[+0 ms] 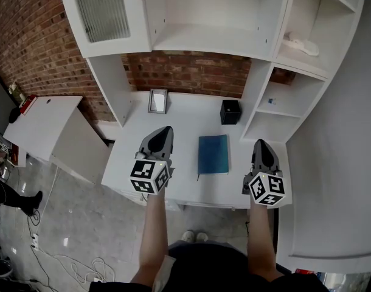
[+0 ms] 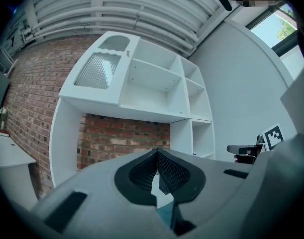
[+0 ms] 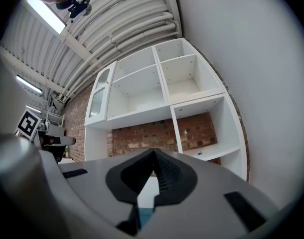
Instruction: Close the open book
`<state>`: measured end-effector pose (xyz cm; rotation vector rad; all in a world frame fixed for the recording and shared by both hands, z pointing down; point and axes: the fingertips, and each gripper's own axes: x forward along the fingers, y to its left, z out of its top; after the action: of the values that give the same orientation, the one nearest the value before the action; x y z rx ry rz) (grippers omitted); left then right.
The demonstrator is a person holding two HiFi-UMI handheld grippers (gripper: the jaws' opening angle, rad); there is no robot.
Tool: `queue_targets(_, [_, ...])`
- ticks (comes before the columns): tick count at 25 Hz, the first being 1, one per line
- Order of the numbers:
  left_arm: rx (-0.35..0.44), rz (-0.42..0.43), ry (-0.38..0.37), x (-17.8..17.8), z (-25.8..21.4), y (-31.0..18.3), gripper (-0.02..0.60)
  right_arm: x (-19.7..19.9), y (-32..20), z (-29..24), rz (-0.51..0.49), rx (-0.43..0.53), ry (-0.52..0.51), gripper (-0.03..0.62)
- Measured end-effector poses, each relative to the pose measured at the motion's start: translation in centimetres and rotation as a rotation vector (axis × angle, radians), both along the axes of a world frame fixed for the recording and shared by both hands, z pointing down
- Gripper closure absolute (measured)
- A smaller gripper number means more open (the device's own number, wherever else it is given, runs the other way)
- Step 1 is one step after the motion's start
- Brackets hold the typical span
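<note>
A closed teal-blue hardcover book (image 1: 213, 154) is seen lying flat on the white table (image 1: 185, 117), with its long sides running away from the person. It lies between the two tongs and is touched by neither. The left tongs (image 1: 165, 131) are held just beside its left edge. The right tongs (image 1: 261, 143) are held a little further off, past its right edge. Both are pointed towards the red brick wall (image 1: 185, 72) at the back. The far edge of the book is roughly level with the tips of the tongs, and its near edge lies alongside their grey bodies.

In the left gripper view the left tongs (image 2: 157, 151) are shown brought fully together, the ribbed black pads meeting at the tips with nothing caught between them. In the right gripper view the right tongs (image 3: 153, 151) are closed in the same way and are likewise empty.

The only print to be made out is the pattern of black-and-white square markers on the left marker cube (image 1: 150, 176) and the right marker cube (image 1: 267, 188). The book's cover is seen as a plain colour, and any title on it is too small to be read.

Behind the book and slightly to its right, a small black open-topped box (image 1: 230, 111) is set on the table. A grey-framed picture (image 1: 157, 101) is stood further left against the brick, and its content cannot be made out. The table is enclosed by a white shelf unit (image 1: 204, 38), in which a ribbed glass door (image 1: 102, 8) is fitted at the upper left.
</note>
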<state>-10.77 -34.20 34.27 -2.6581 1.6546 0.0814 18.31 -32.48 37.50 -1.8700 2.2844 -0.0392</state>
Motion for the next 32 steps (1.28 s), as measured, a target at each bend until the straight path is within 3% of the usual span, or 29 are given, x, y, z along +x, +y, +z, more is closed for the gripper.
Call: queue_targets(32, [-0.05,0.023,0.006,0.2,1.4,0.6,0.574,-0.6,1.1,1.3,0.006,-0.045,0.013,0.597])
